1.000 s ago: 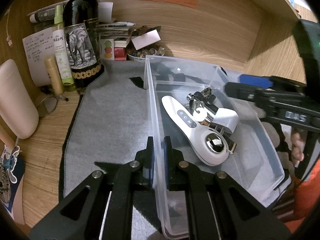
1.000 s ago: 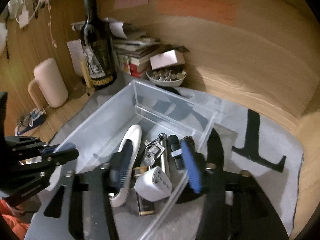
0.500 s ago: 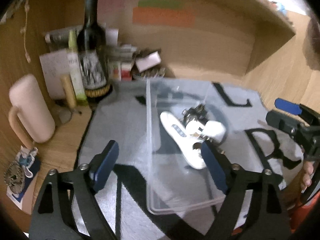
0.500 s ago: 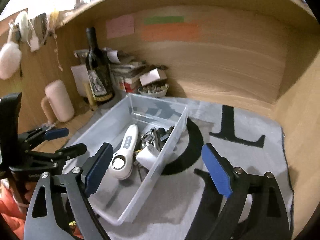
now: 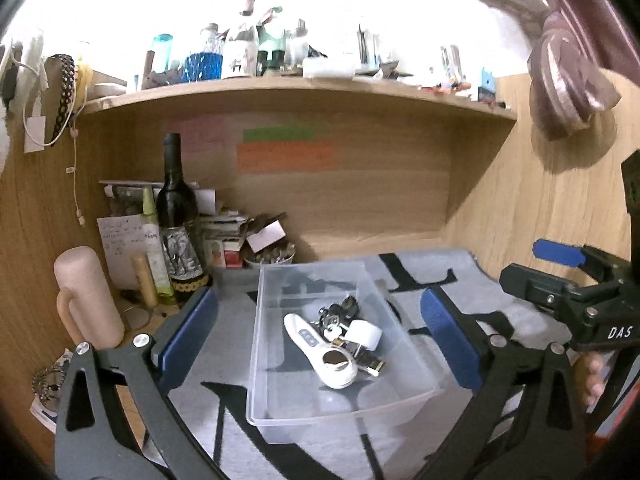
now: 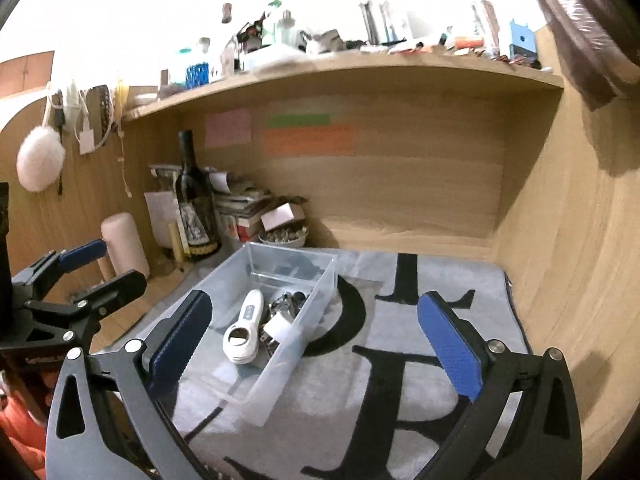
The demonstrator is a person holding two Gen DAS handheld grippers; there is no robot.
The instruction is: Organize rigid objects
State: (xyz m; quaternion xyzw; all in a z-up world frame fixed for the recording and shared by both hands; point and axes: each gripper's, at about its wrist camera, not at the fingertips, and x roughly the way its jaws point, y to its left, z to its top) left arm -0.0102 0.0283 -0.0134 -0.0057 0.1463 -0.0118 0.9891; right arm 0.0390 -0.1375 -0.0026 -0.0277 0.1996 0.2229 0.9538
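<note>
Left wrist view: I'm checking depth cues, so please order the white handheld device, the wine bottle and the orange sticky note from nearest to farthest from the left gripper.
1. white handheld device: in the clear plastic bin, between the open jaws of the left gripper.
2. wine bottle: back left, upright beyond the mat.
3. orange sticky note: on the back wall, farthest.
</note>
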